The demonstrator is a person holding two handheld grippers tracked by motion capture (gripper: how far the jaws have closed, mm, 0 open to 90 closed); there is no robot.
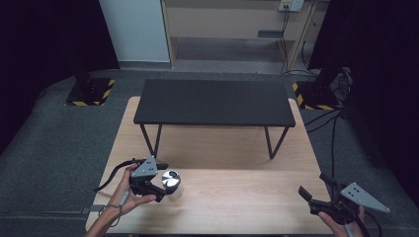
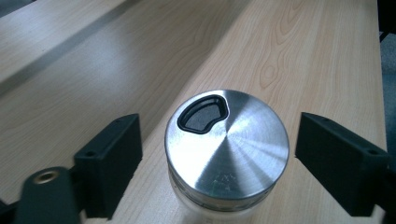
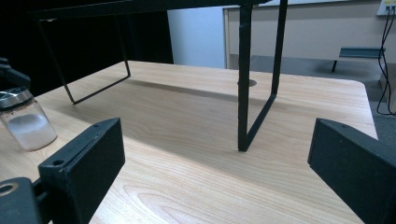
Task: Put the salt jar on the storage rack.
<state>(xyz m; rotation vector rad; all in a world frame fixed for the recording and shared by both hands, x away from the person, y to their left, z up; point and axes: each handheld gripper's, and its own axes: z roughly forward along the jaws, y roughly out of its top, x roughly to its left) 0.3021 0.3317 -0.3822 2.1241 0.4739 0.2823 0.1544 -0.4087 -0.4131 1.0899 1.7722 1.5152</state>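
Left hand-held gripper [image 2: 215,154] straddles the upright shaker jar [image 2: 227,148], jaws wide, not touching. Right hand-held gripper [image 1: 316,196] waits well apart, open, empty.

Two black, two-jawed tongs are seen, each topped by a grey three-cornered plate with small screw holes: the left tongs [image 1: 165,183] and the right tongs [image 1: 312,188]. Blocky matte-black jaws with a small round hole near each tip are shown. A black cable is trailed from each. A thin cord is worn around the left wrist [image 1: 109,211].
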